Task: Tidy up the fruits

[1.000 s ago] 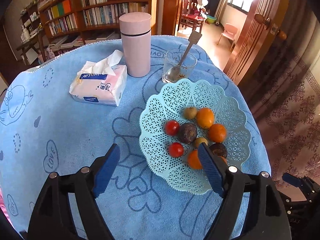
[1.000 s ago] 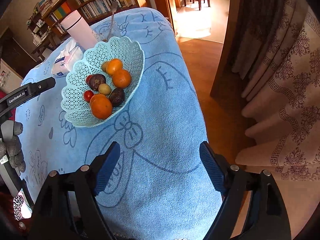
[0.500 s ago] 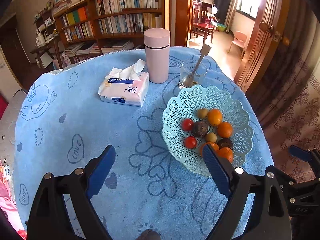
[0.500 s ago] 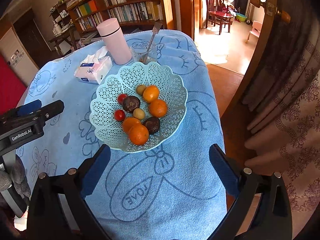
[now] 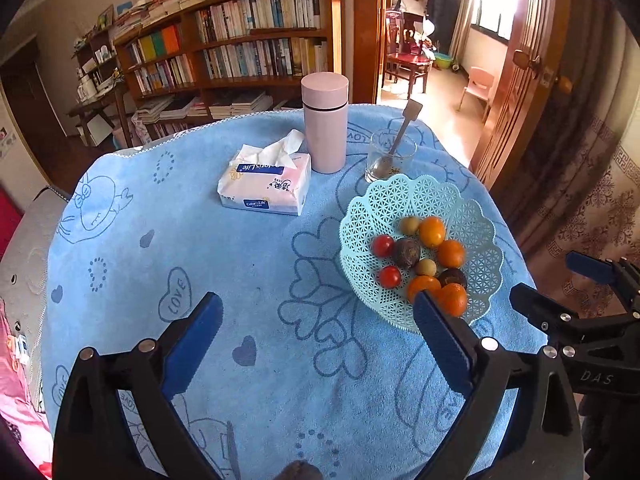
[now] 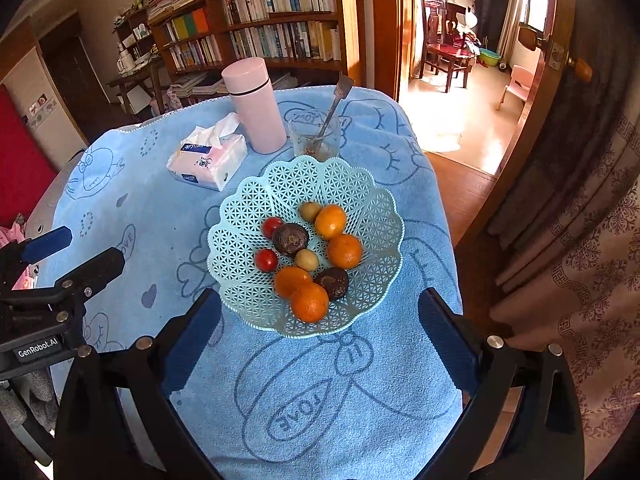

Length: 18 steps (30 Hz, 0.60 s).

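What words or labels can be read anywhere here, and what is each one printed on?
"LOVE": drawn inside a heart on the blue tablecloth.
"GenRobot.AI": label on the left gripper, seen from the right wrist.
"DAS": on the right gripper body, seen from the left wrist.
"Life": end of the brand on the tissue pack; the rest of its print is too small to read.
Book spines on the bookshelf: too blurred to read.

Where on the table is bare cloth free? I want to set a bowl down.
The widest bare patch is the blue cloth left of the fruit basket and in front of the tissue pack. It is crowded behind the basket, by the pink flask and glass.
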Tool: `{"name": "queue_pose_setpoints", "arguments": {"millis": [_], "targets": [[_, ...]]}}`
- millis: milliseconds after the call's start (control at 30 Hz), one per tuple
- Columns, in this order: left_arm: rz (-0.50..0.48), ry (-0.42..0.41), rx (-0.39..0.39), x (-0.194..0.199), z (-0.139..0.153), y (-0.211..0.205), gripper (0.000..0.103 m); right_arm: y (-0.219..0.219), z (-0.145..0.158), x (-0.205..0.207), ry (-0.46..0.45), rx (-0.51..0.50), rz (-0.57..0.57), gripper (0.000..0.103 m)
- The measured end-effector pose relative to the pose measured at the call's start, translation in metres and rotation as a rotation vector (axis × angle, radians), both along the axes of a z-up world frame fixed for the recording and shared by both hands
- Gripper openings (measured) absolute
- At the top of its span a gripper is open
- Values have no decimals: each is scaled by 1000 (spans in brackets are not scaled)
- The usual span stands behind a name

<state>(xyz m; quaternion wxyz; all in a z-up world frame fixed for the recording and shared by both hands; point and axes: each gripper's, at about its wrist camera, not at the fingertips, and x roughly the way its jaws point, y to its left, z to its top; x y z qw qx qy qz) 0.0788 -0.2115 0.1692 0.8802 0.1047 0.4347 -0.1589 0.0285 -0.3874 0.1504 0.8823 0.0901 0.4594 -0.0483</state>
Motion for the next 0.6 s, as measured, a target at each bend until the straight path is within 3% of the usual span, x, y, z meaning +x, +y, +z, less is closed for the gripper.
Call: {"name": "queue_pose_setpoints", "arguments": {"millis": [200, 400, 600], "targets": [[14, -43, 2, -5, 9, 3, 95, 6, 2, 2, -11, -12, 8, 100], [29, -18, -25, -2, 12, 6, 95, 10, 3, 3, -14, -16, 9, 100], [33, -22, 37, -1, 7, 0, 95, 9, 4, 3, -16, -24, 1, 100]]}}
